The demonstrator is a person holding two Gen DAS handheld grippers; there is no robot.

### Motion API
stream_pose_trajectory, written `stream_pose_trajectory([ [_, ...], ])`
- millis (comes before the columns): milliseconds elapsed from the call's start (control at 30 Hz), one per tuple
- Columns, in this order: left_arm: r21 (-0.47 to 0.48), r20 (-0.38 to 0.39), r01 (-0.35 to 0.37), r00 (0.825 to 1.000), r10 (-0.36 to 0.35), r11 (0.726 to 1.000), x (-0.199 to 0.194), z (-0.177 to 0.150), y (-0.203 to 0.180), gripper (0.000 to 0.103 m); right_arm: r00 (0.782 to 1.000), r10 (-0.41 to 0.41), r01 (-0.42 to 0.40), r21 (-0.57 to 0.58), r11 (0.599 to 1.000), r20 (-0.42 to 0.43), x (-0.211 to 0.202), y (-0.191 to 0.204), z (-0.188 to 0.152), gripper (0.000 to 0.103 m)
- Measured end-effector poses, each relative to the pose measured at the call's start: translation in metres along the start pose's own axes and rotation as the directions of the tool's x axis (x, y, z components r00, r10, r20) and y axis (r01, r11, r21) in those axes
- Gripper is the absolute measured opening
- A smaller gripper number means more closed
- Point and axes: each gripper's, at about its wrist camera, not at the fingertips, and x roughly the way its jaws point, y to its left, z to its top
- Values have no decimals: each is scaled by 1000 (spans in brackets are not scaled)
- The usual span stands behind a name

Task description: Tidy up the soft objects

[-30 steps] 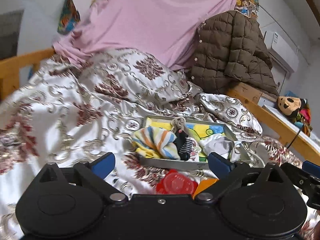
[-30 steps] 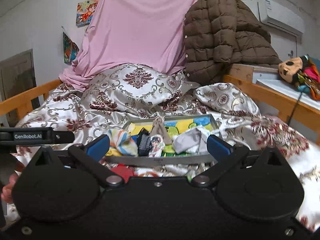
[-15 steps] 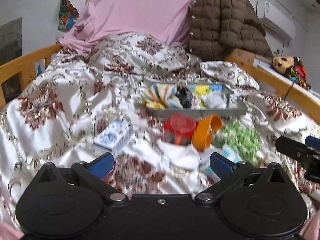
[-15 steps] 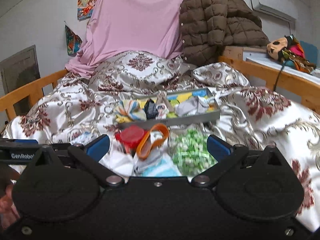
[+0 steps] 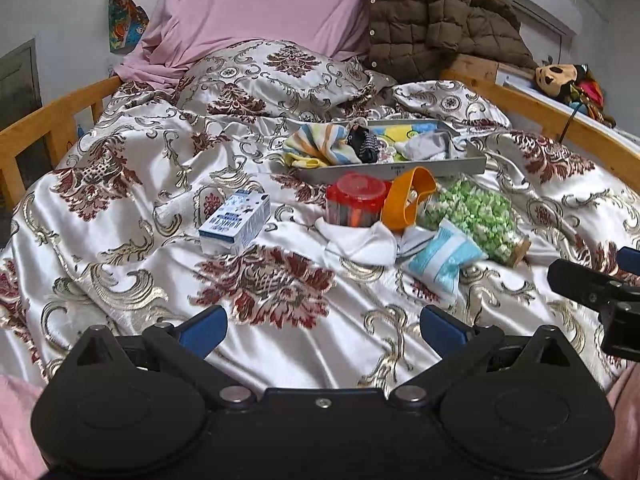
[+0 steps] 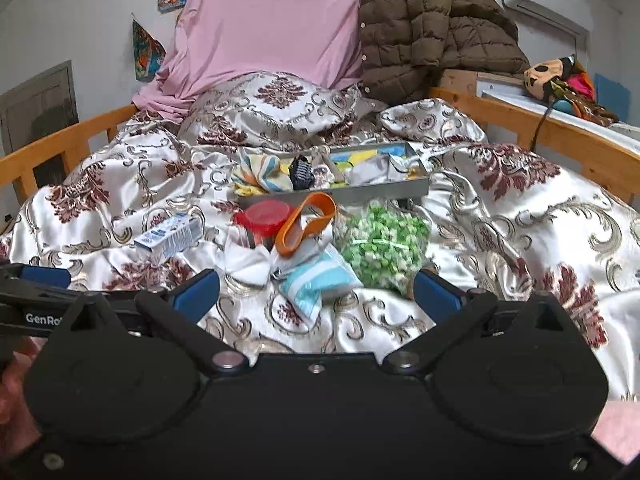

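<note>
A tray (image 5: 394, 170) of folded cloths (image 5: 320, 146) lies on the bedspread (image 5: 168, 184) at frame centre. Before it stand a jar (image 5: 354, 199) and a strap loop (image 5: 408, 198); a bag of pellets (image 5: 476, 216) lies right, a carton (image 5: 236, 220) left, two socks (image 5: 362, 242) nearest.

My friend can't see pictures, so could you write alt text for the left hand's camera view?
An open, empty left gripper hovers over a patterned bedspread. Ahead lie a white sock, a blue striped sock, a red-lidded jar and a small carton; behind them is a grey tray holding cloth items.
</note>
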Motion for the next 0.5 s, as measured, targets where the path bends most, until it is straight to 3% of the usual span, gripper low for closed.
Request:
stream_pose_trajectory([
  [500,35,-70,-30,997,32,999,-7,-21,-2,102,994,-65,63,-20,998,-87,1,4,-17,102],
])
